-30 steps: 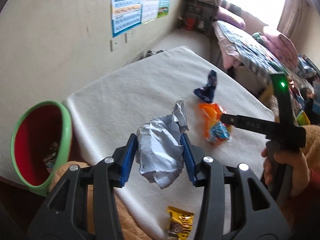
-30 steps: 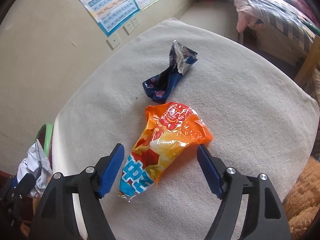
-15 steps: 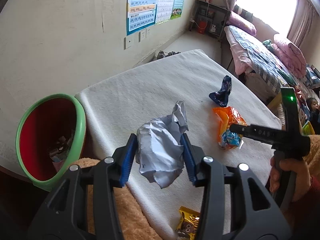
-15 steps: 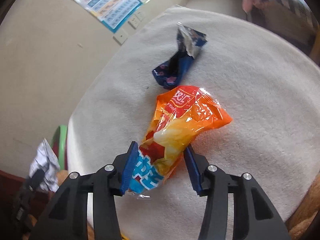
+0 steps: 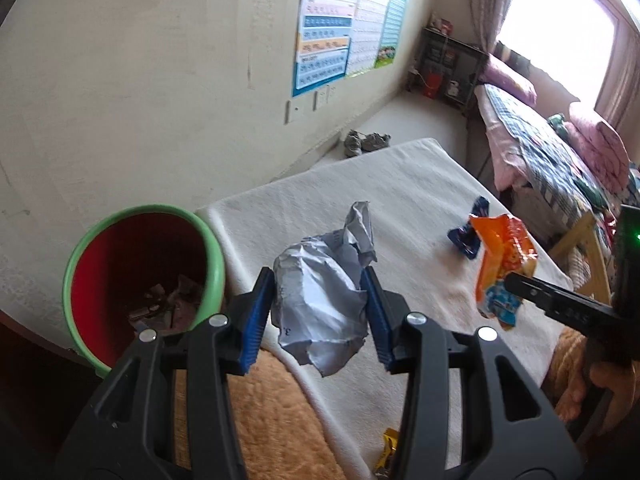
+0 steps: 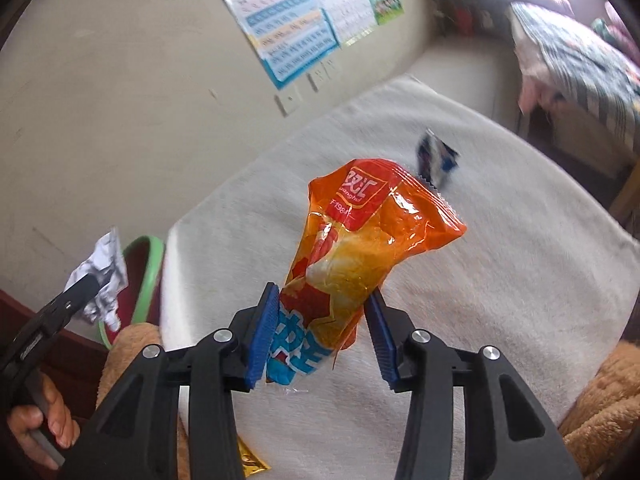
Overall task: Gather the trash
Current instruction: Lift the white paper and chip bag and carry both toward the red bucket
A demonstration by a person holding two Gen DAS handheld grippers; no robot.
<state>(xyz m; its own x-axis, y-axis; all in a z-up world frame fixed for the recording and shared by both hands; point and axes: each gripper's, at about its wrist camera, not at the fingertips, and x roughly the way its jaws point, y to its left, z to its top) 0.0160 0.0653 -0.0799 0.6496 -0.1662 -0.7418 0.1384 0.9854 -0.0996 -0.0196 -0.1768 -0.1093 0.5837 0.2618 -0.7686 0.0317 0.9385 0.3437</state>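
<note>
Both tools are clamped: the right tool [image 6: 320,330] has lifted the orange snack bag [image 6: 368,240] off the worktop [image 6: 520,280]; the left tool [image 5: 318,312] still grips crumpled paper [image 5: 320,300], bin [image 5: 216,264] at 9 o'clock.

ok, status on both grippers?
Left gripper shut on crumpled paper. Right gripper shut on orange bag. Bin unobstructed.
</note>
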